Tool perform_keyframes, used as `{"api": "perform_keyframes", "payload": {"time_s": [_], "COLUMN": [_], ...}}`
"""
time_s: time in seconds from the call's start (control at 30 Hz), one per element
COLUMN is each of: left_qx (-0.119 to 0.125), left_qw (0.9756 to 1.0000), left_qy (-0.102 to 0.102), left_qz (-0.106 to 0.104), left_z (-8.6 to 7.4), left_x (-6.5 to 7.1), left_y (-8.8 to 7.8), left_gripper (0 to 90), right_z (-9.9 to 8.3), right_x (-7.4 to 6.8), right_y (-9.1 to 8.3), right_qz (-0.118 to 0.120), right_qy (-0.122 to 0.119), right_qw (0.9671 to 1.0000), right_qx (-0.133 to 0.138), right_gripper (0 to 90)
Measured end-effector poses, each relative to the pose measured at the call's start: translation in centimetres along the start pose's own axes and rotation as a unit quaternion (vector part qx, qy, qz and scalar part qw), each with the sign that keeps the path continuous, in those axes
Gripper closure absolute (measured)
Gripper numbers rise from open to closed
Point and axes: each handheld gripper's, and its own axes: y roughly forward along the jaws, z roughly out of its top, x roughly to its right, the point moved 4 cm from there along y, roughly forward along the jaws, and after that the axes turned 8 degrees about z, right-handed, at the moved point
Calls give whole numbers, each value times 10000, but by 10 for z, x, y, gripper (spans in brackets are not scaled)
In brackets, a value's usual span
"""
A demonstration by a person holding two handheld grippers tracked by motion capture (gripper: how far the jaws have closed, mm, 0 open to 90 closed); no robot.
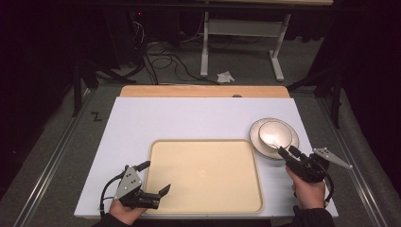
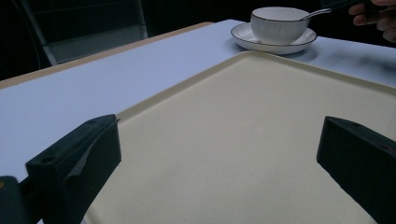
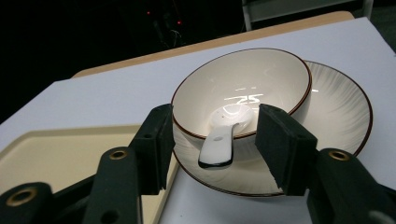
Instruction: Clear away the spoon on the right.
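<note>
Spoon [image 3: 224, 133] lies in bowl [image 3: 243, 91] on saucer [image 3: 336, 100], far right of white surface [image 1: 189, 118], beside tray [image 1: 203, 175]. Right claw [image 3: 215, 140] straddles spoon handle, jaws either side, pads not touching – released, nothing grasped. Spoon's long axis runs from bowl centre out over near rim, handle end pointing at claw. Left claw [image 2: 217, 149] wide open over tray corner, empty. Left gripper view gives side-on look: handle slanting up over rim toward the person's hand [image 2: 373, 16]; high view: bowl interior washed out w/ glare.

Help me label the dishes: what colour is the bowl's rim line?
A thin dark brown line rims the white bowl, clearest in the right gripper view.
</note>
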Motion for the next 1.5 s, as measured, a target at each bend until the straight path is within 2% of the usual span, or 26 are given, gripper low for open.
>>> {"api": "perform_keyframes", "payload": {"time_s": [0.17, 0.3, 0.4, 0.6, 0.83, 1.07, 1.5], "left_qx": [-13, -42, -51, -53, -56, -67, -75], "left_qw": [10000, 10000, 10000, 10000, 9999, 9999, 9999], "left_qy": [-5, 40, 55, 59, 62, 76, 94], "left_qz": [-6, -31, -43, -51, -60, -64, -72], "left_z": [0, -1, -1, -1, -1, -1, -1], "left_x": [0, 1, 2, 2, 2, 3, 3], "left_y": [0, 1, 1, 1, 2, 2, 2], "left_gripper": [5, 5, 5, 5, 5, 6, 7], "right_z": [-2, -3, -4, -7, -7, -8, -5], "right_x": [3, 4, 4, 8, 8, 9, 8], "right_y": [2, 4, 5, 7, 7, 5, 3], "right_qz": [24, 61, 231, 308, 371, 325, 151], "right_qy": [454, 584, 777, 987, 991, 942, 539], "right_qw": [9989, 9982, 9966, 9942, 9940, 9946, 9981], "right_qx": [-92, -129, -174, -297, -293, -295, -268], "right_gripper": [552, 582, 610, 655, 757, 853, 871]}}
